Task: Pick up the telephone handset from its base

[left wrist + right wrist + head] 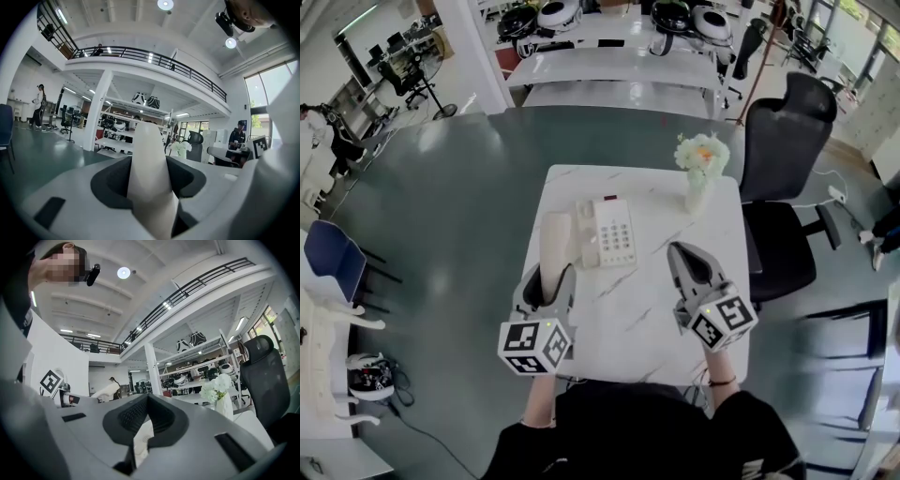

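Though veined, white table, green floor.

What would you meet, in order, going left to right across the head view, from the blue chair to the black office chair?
blue chair → handset → telephone base → vase of flowers → black office chair. The two tools are left out, since each overlaps one of these.

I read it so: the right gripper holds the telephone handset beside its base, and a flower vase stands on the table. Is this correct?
Only the side is wrong: the left gripper holds the handset, as the left gripper view shows. It is beside the base, and the vase stands on the table.
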